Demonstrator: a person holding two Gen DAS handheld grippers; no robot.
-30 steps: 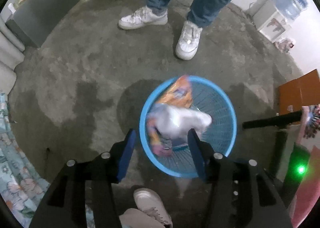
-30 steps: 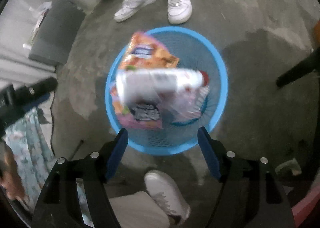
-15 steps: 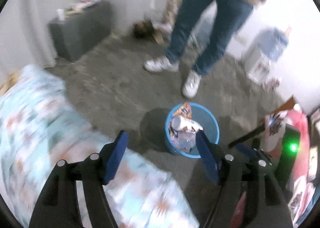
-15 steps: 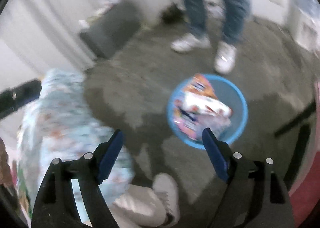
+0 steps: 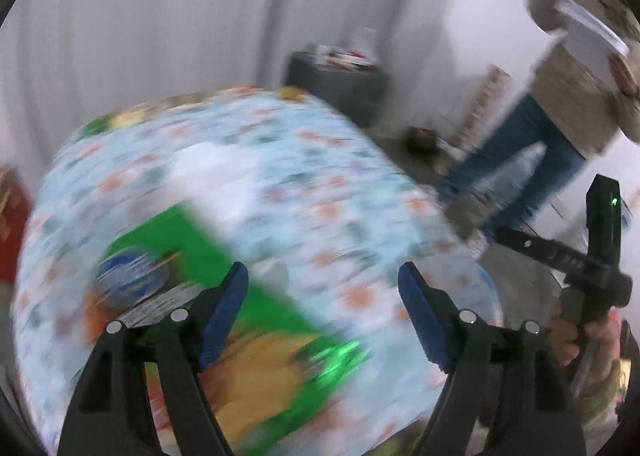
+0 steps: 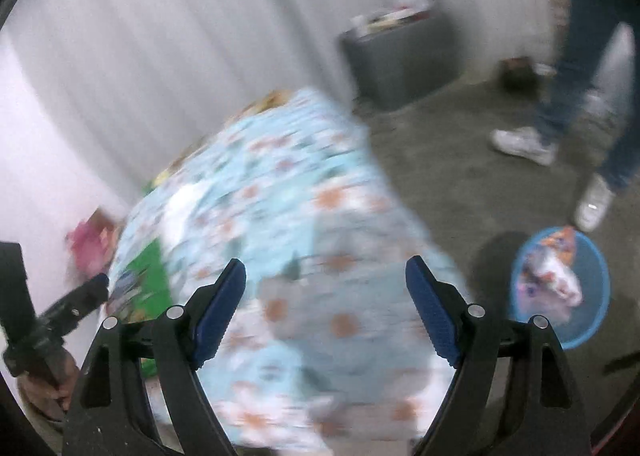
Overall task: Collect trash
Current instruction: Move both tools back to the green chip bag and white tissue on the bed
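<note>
Meanwhile, both claws agape and empty; green packet lettering blurred, unreadable.

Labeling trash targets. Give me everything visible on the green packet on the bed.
The green packet is a flat, glossy-looking bag, bright green with a round blue logo and orange-yellow print toward its near end. It lies flat on the floral bedspread, angled diagonally, just beyond the open left gripper, which does not touch it. Motion blur hides any text. In the right wrist view it shows at the bed's left edge.

The bed cover was pale blue with orange flowers; the wrapper was green; the basket was blue; the fingers were blue.
</note>
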